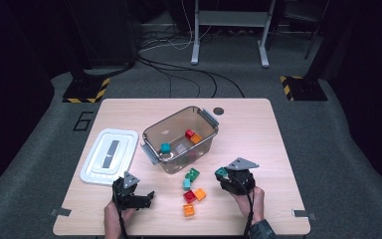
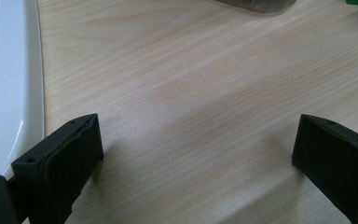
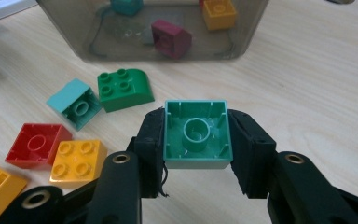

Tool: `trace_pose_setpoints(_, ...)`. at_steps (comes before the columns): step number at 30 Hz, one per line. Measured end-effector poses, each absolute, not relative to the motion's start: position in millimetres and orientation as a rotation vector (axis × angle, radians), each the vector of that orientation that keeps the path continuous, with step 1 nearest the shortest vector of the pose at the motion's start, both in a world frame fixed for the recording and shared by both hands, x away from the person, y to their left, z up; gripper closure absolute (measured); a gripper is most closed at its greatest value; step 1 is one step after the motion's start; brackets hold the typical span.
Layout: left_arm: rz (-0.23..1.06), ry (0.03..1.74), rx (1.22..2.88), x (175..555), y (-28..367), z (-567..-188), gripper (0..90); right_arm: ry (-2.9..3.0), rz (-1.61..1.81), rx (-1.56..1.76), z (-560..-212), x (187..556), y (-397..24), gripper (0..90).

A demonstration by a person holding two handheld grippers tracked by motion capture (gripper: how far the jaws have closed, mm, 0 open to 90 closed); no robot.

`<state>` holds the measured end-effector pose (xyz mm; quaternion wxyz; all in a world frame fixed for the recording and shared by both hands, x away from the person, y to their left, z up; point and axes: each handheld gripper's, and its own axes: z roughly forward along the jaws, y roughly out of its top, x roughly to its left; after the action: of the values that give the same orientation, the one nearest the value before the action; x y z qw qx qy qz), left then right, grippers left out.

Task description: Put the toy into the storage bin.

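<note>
1. The right gripper [image 3: 196, 154] has its fingers [image 3: 151, 140] clamped on a teal-green brick [image 3: 196, 135], hollow underside toward the camera, held above the surface [image 1: 248, 134] in front of the clear bin [image 1: 181, 139]
2. Carry the brick over the bin rim with the grip firm and square; release only once it is well inside
3. Steer clear of the loose bricks [image 1: 193, 191] on the surface
4. The left gripper [image 2: 191, 154] rests beside the white lid [image 1: 110, 156], fingers spread, grasping nothing
5. Legible writing: a "6" marked on the floor [image 1: 82, 121]; no brand can be read
</note>
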<state>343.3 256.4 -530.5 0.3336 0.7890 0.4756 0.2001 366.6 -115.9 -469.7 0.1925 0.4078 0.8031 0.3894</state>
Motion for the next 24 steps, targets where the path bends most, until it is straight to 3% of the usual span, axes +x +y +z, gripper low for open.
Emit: trace_pose_setpoints(24,0.524,1.244,2.061,343.3,256.4,-530.4,1.5,2.175,1.129,1.077,-424.4,395.5,-116.9,58.5)
